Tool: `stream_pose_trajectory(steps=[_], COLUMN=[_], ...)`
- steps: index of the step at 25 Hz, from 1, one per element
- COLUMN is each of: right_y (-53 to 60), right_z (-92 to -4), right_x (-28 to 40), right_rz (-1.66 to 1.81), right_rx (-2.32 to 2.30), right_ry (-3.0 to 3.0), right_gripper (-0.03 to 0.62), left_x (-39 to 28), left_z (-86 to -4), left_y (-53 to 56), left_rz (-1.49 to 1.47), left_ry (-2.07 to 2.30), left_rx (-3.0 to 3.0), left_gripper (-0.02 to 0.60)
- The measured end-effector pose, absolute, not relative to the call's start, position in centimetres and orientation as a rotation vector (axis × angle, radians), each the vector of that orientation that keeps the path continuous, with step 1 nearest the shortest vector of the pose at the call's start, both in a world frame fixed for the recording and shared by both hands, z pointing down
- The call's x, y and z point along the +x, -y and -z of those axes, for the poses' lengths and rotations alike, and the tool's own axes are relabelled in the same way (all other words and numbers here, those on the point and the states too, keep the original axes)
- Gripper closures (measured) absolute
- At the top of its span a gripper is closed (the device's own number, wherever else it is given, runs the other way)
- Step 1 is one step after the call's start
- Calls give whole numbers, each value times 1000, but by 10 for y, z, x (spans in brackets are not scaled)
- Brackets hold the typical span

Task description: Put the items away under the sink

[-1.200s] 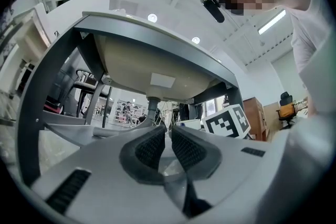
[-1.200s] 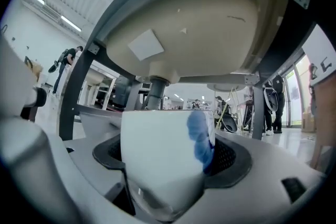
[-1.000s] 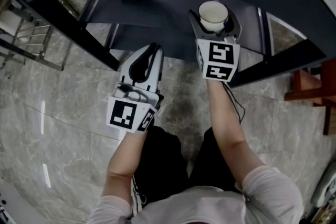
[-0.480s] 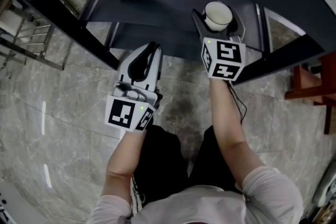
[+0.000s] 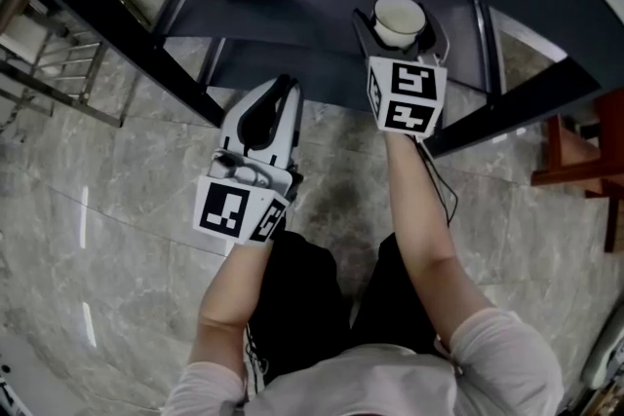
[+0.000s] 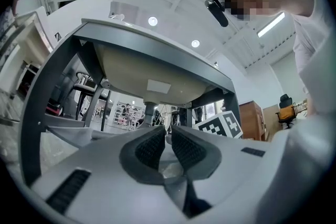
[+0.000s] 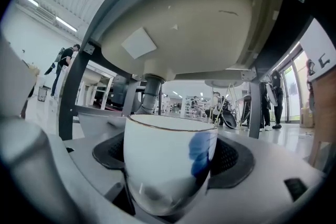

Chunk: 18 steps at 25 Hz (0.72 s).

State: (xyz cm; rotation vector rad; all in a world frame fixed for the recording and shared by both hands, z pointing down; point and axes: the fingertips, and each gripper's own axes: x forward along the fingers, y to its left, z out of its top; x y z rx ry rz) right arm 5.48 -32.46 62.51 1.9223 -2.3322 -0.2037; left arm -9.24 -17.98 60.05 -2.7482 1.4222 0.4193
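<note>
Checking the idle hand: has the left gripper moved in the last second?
No. The left gripper keeps its tips at the dark shelf's front edge, jaws together and empty; the right gripper holds the cup.

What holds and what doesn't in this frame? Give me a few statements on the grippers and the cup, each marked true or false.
1. The right gripper holds a white cup between its jaws. True.
2. The cup lies on its side. False: it stands upright, rim up.
3. The left gripper has its jaws together with nothing between them. True.
4. The cup is plain white all over. False: it has a blue mark on its side.
</note>
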Motion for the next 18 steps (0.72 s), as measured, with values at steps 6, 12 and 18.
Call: stream_pose_trajectory(steps=[6, 12, 18], right_y=[325, 322, 322], right_z=[-627, -628, -629], right_x=[55, 52, 54], right_rz=[154, 149, 106], right_rx=[1885, 1835, 1785], right_ry=[2355, 2388, 2406], right_gripper=[189, 188, 187], left_x=[-91, -87, -86], left_z=[-597, -597, -598], left_y=[176, 175, 175], left_rz=[-420, -427, -432], left_ry=[-1424, -1408, -1405], left_rx=[-2743, -2754, -2760], left_gripper=[540, 540, 540])
